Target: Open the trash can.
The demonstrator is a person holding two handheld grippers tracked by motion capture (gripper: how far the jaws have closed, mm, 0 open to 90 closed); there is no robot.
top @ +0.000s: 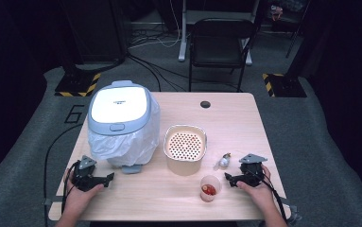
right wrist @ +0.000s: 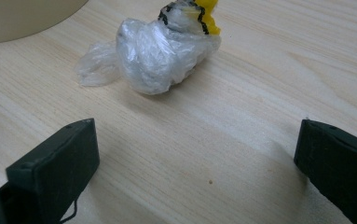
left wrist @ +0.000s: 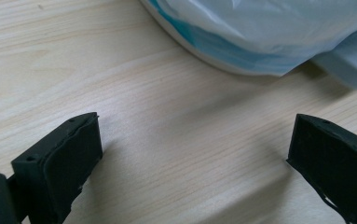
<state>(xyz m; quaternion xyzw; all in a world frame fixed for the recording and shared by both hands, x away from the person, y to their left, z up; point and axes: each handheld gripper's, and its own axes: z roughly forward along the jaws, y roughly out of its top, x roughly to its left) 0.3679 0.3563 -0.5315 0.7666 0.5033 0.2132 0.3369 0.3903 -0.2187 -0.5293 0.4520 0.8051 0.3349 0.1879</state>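
A lidded bin lined with a white plastic bag stands at the table's left. My left gripper rests on the wood just in front of it and points at its base. In the left gripper view the left gripper is open and empty, with the bagged bin a short way ahead. My right gripper lies at the front right and is open too. In the right gripper view a crumpled clear plastic wad with a yellow bit lies ahead of the right gripper, apart from it.
A beige pot with a perforated insert stands mid-table, and its wall shows in the right gripper view. A small clear cup with red contents stands near the front edge, left of my right gripper. A chair stands beyond the table.
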